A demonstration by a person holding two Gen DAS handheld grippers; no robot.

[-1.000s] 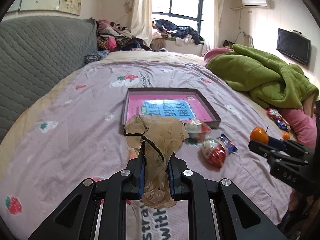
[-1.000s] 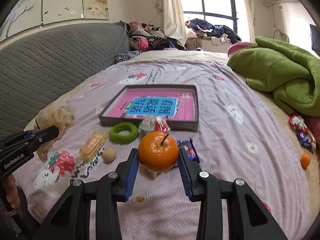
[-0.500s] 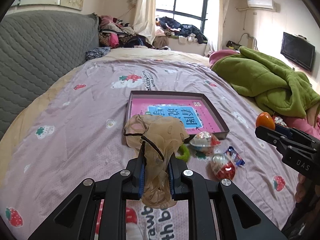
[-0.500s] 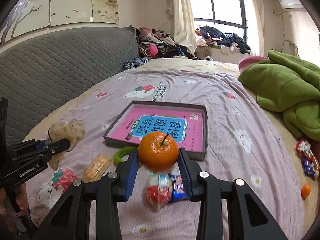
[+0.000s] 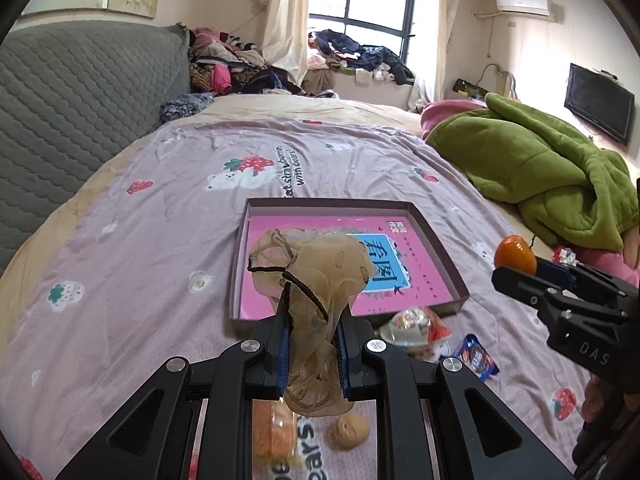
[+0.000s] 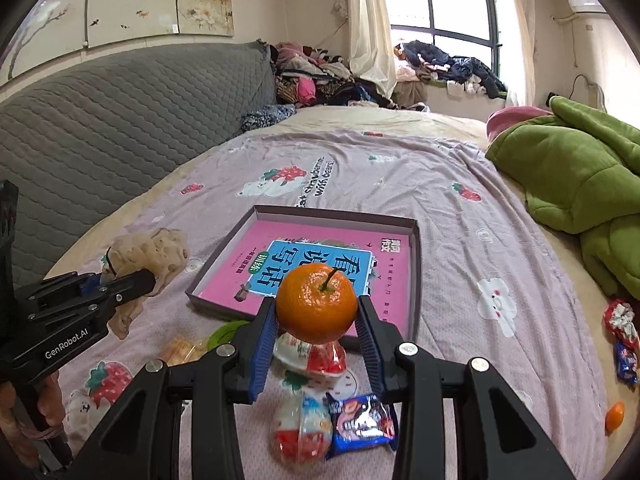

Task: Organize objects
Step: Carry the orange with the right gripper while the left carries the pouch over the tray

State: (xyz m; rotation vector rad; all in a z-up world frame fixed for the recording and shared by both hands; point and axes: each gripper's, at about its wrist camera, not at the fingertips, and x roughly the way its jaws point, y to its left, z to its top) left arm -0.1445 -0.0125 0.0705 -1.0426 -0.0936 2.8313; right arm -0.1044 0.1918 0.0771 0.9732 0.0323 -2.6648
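Both loads are up off the bed and pointed at the shallow box (image 5: 436, 248) that sits mid-frame on the strawberry-print bedspread (image 5: 132, 264), so this looks like the carry-in step of the tidying. The left gripper (image 5: 311, 344) is pinched tight on a beige gauzy scrunchie (image 5: 316, 272), whose bunched top hangs in front of the box's near left corner in the left wrist view. The right gripper (image 6: 317, 320) is clamped around an orange (image 6: 316, 307), stem up, low and centre in its own view, just in front of the box's near wall. Below the orange, a clear-wrapped red-and-white sweet (image 6: 316, 354) lies on the bed, with another like it (image 6: 301, 432) and a blue snack packet (image 6: 362, 420) nearer the camera; a walnut (image 5: 347, 432) shows at the bottom of the left view. I'd guess each needs carrying forward over the rim, lowering onto the pink booklet (image 6: 344, 260) inside, then the jaws easing apart. The orange may roll on that flat cover.
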